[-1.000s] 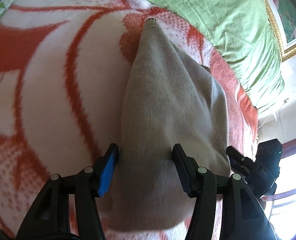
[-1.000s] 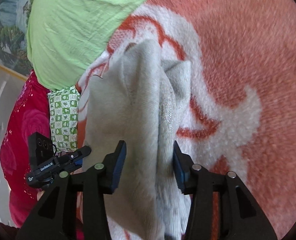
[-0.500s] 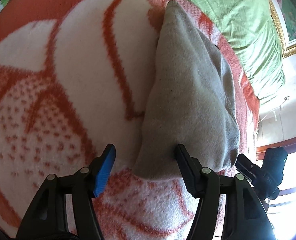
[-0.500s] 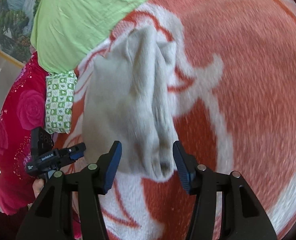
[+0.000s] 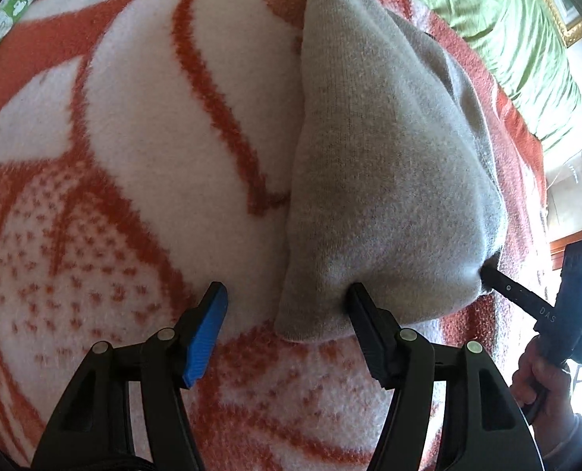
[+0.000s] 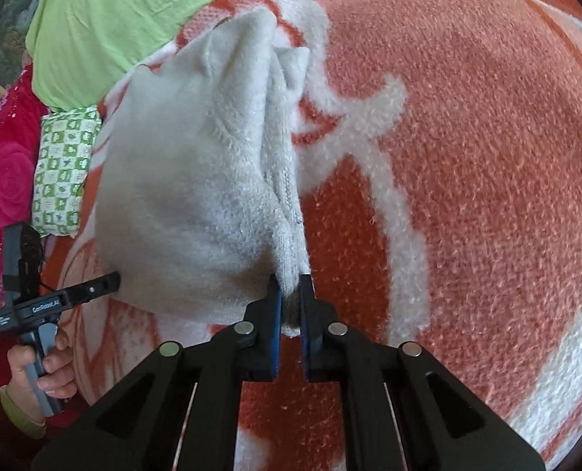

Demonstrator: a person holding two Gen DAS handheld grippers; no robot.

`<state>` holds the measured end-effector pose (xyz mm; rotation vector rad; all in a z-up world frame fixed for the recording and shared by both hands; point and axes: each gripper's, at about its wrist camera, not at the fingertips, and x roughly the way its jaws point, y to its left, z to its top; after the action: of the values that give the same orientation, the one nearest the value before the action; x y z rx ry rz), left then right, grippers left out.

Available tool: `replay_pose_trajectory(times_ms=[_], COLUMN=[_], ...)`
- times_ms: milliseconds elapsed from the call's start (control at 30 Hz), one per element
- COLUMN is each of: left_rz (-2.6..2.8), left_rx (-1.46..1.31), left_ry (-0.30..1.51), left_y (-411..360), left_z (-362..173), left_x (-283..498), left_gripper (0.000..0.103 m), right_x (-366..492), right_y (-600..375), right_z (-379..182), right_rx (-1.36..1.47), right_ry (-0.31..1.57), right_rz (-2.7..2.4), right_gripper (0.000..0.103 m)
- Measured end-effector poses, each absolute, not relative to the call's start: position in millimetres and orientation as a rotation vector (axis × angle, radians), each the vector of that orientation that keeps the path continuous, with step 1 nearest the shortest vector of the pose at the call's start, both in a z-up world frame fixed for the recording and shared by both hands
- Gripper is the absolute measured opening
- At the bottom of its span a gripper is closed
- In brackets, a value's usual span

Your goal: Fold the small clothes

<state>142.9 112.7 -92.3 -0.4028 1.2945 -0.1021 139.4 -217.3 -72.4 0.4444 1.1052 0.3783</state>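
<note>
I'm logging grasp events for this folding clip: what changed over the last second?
The right gripper snapped shut on the near corner of the grey knit garment, which lay between its open jaws before. The left gripper backed toward the garment's near edge and is still open, one finger on the cloth. The garment stayed on the orange-and-white blanket.

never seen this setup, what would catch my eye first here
The loud red and white blanket fills both views. On it lies a grey knitted garment, bunched in the middle. The right tongs are shut on its near corner, while the left tongs stand open at its other near corner.
</note>
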Motion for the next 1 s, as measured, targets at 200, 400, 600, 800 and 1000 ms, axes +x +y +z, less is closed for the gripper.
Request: replay_pose_trajectory(times_ms=[200, 400, 600, 800, 1000], left_rz=[-0.128, -0.182, -0.199, -0.191, -0.117], left_rx=[-0.428, -0.431, -0.395, -0.312, -0.212], left_ry=[1.29, 1.257, 1.211, 1.179, 1.237], left_y=[115.0, 113.1, 101.9, 81.1, 55.2], left_z=[-79.7, -66.3, -50.4, -38.1, -50.8], left_x=[126.3, 107.3, 91.2, 101.2, 129.8], left_gripper=[0.063, 0.063, 0.064, 0.064, 0.067], right_x=[122.9, 92.0, 63.4, 81.7, 130.6], right_y=[-222.1, -216.1, -199.3, -189.9, -186.8], right_z=[-48.1, -20.1, 0.6, -0.1, -3.2], right_rx=[0.482, 0.485, 0.44, 0.409, 0.461], right_ry=[1.054, 0.982, 0.931, 0.908, 0.87], right_rz=[0.37, 0.35, 0.359, 0.38, 0.419], right_gripper=[0.031, 0.037, 0.052, 0.053, 0.053])
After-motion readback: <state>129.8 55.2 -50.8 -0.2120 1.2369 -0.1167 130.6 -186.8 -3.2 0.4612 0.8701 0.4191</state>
